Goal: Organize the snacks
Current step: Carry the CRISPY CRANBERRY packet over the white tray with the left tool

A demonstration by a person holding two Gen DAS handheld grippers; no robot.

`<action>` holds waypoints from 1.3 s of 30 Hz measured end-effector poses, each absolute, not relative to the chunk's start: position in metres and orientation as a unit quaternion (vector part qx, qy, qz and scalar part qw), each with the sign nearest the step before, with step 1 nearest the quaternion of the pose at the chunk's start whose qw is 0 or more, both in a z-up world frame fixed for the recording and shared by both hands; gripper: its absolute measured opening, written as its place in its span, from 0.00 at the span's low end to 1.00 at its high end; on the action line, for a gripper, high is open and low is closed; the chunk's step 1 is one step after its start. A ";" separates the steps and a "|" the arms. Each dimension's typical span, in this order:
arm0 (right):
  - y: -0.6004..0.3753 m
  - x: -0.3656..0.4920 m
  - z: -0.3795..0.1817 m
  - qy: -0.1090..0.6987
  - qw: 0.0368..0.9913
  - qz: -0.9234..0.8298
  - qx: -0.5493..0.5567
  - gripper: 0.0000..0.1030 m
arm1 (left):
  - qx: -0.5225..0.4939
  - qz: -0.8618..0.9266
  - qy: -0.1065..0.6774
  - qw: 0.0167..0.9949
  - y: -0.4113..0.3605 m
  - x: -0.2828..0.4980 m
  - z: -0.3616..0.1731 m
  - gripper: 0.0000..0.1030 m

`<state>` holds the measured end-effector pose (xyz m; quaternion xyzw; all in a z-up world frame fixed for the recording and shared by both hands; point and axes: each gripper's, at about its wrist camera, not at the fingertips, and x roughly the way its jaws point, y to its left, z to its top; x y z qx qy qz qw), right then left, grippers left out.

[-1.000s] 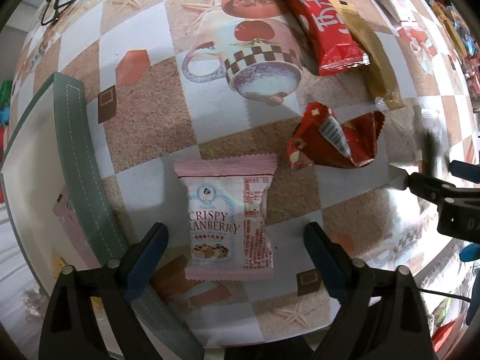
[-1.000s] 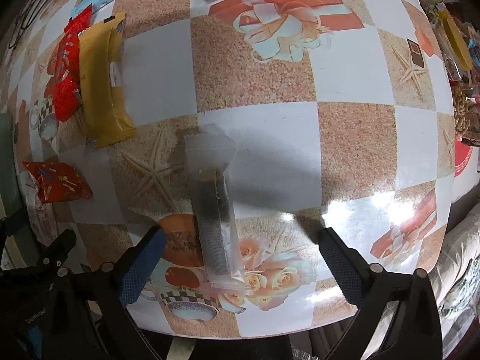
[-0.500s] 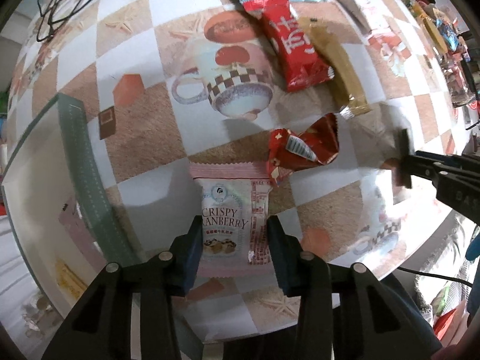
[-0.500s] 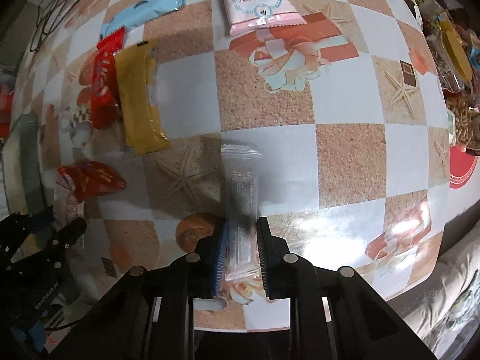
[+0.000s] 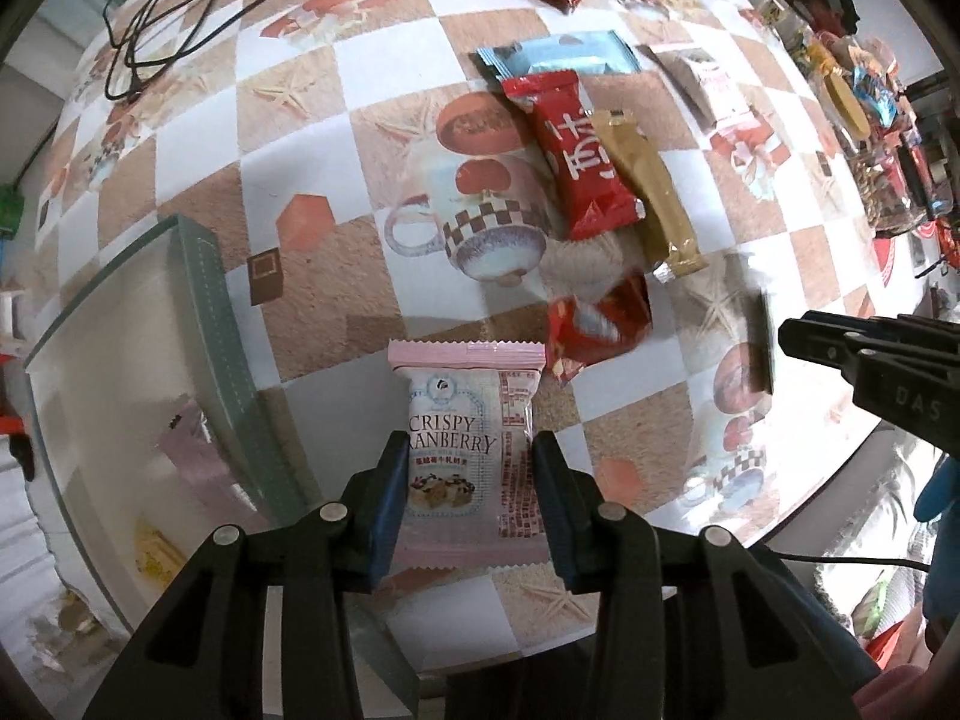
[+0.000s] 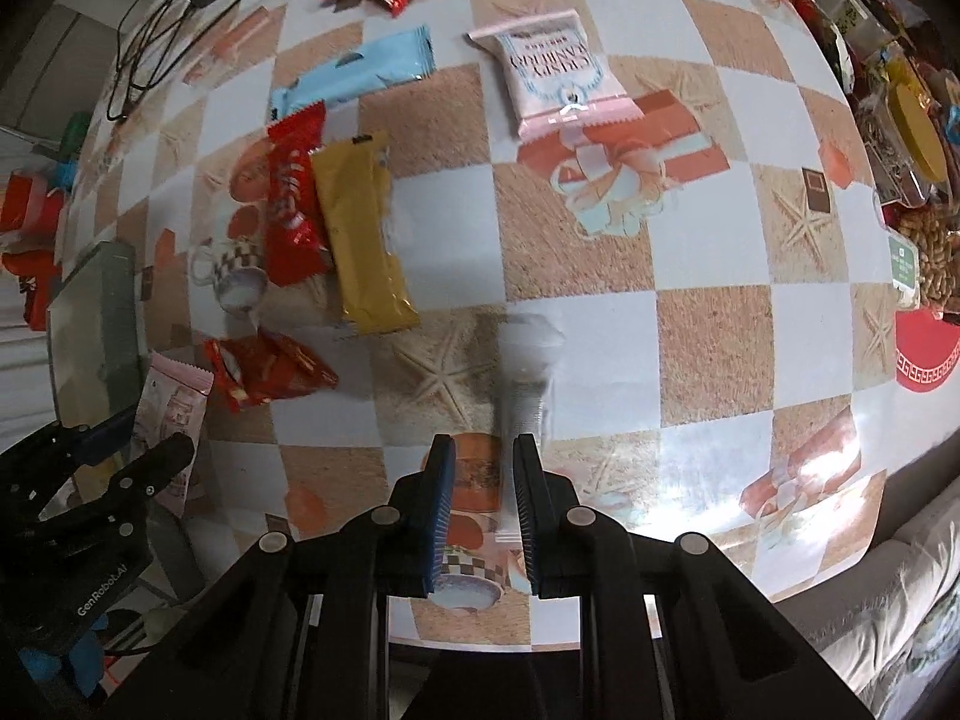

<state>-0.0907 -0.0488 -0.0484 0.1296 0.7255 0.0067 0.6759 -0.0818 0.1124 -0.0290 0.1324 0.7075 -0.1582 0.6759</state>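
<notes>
My left gripper (image 5: 467, 495) is shut on a pink Crispy Cranberry packet (image 5: 468, 450) and holds it above the table edge, next to a grey-green box (image 5: 204, 324) on its left. My right gripper (image 6: 480, 498) is shut on a clear slim packet (image 6: 528, 384), blurred, lifted off the table. The right gripper also shows at the right of the left wrist view (image 5: 774, 336). The left gripper shows at the lower left of the right wrist view (image 6: 138, 450), with the pink packet (image 6: 171, 402) in it.
On the checkered tablecloth lie a crumpled red packet (image 5: 600, 324), a red bar (image 5: 576, 150), a gold bar (image 5: 648, 180), a light blue bar (image 5: 558, 57) and a second pink packet (image 6: 558, 69). Cables (image 5: 162, 18) lie far left. Jars and snacks (image 6: 912, 138) crowd the right edge.
Both grippers closed from wide open onto their packets, then rose away from the table with them. The clear packet now hangs blurred in the right gripper.
</notes>
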 end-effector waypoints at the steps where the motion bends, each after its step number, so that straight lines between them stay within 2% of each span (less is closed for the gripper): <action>1: -0.049 -0.089 -0.045 0.724 0.677 0.007 0.130 0.21 | 0.129 -0.158 0.707 0.677 0.121 -0.083 -0.026 0.43; 21: -0.030 -0.076 -0.010 0.703 0.702 0.045 0.106 0.21 | 0.086 -0.140 0.682 0.713 0.177 -0.079 0.031 0.43; 39: 0.100 -0.038 0.019 0.686 0.712 0.150 0.006 0.21 | 0.013 -0.050 0.664 0.746 0.275 -0.082 0.041 0.43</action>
